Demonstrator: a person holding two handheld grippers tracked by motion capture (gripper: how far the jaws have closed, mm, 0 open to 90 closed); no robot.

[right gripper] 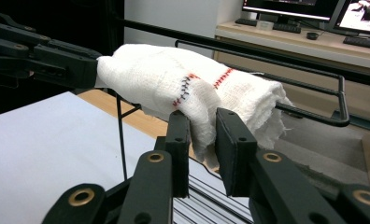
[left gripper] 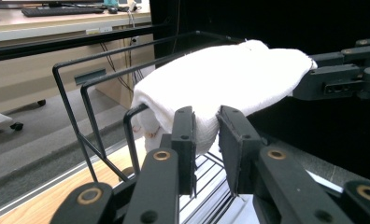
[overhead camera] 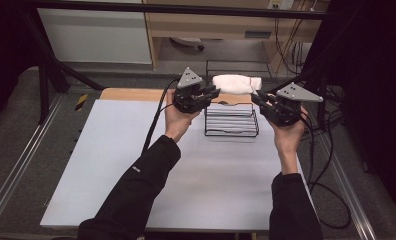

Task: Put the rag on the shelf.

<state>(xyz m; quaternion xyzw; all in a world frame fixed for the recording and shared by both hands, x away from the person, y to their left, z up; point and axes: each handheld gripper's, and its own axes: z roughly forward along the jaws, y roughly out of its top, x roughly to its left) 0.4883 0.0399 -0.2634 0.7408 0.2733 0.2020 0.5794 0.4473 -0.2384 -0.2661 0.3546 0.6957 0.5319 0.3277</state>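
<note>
White cloth (overhead camera: 237,83) is held stretched over the top of the black wire rack (overhead camera: 231,122) at the far edge of the surface (overhead camera: 136,165). L end is pinched by left tool (overhead camera: 209,93), R end by right tool (overhead camera: 259,98); both are clamped on fabric, w/ 2 jaws each.

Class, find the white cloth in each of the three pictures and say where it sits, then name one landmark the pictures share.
High view: the white cloth lies upper centre, over the back of the black wire rack.
Left gripper view: it spans the centre to upper right, draped on the rack's top bar.
Right gripper view: it runs from upper left to the centre, its red and dark stitching facing the camera.
Shared landmark: the black wire rack.
</note>
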